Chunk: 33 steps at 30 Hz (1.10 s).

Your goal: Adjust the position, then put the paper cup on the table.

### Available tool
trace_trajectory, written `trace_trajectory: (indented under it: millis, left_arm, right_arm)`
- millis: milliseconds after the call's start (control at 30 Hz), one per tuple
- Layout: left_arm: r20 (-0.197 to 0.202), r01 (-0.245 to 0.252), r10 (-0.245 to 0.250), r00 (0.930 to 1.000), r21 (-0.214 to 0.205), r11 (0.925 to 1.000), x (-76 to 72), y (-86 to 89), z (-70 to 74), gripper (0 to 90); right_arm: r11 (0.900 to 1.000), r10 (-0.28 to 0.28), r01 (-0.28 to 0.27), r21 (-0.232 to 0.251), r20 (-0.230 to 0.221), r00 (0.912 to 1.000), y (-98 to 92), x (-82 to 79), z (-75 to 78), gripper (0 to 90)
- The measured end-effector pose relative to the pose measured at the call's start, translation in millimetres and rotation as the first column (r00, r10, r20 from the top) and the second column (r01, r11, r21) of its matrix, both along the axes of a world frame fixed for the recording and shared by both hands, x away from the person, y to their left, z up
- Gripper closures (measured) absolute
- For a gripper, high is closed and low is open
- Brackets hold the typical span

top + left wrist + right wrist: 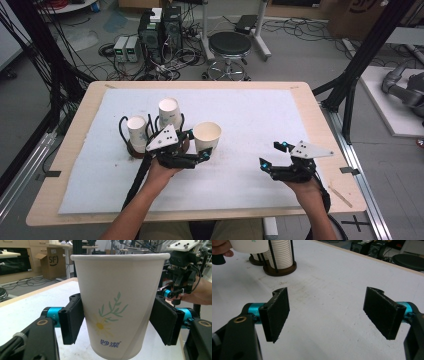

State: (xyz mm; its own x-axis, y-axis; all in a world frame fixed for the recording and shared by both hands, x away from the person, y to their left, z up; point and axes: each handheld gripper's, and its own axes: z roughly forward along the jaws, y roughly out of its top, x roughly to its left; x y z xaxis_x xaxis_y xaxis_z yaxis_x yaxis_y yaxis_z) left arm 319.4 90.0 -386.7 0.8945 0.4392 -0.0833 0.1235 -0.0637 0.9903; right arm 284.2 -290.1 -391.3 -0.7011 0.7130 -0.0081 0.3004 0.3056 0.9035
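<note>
Reading "妙潔" in blue print low on the paper cup, under a drawn yellow daisy with a green sprig. Reading "SF" on a cardboard box standing on the floor in the background of the left gripper view.

Clamping the paper cup from both sides with the left gripper, pads pressing the cup's wall at mid-height, jaws standing partly apart around it. Holding that cup upright, mouth up, just right of 2 cup stacks sitting in dark wire-sided holders on the white mat. Showing in the high view as left gripper with cup near the table's middle, slightly left.

Hovering with the right gripper over bare mat, jaws standing wide apart, gripping nothing and touching nothing. Sitting in the high view as right gripper at the near right of the table, well apart from the cup.
</note>
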Motion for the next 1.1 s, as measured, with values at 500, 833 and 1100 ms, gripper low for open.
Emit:
trace_trajectory:
  millis: [500,833,1100]
  left_arm:
    - [0.031,-0.079,0.08,0.9963,-0.047,0.9958,26.7,-25.8,-5.6,31.0]
    - [-0.017,-0.159,0.158,0.9872,-0.062,0.9853,46.1,-52.5,-26.6,31.8]
    - [-0.032,-0.174,0.176,0.9839,0.049,0.9835,59.2,-74.9,-43.2,32.4]
  right_arm:
    - [0.9993,-0.035,0.035,0.009,0.034,0.9988,-8.7,-3.7,1.8,21.7]
    - [0.9993,-0.034,0.034,0.016,0.045,0.9984,-10.8,-8.1,0.6,21.7]
    - [0.9995,-0.029,0.029,0.015,0.041,0.9987,-11.7,-9.3,-1.2,21.7]
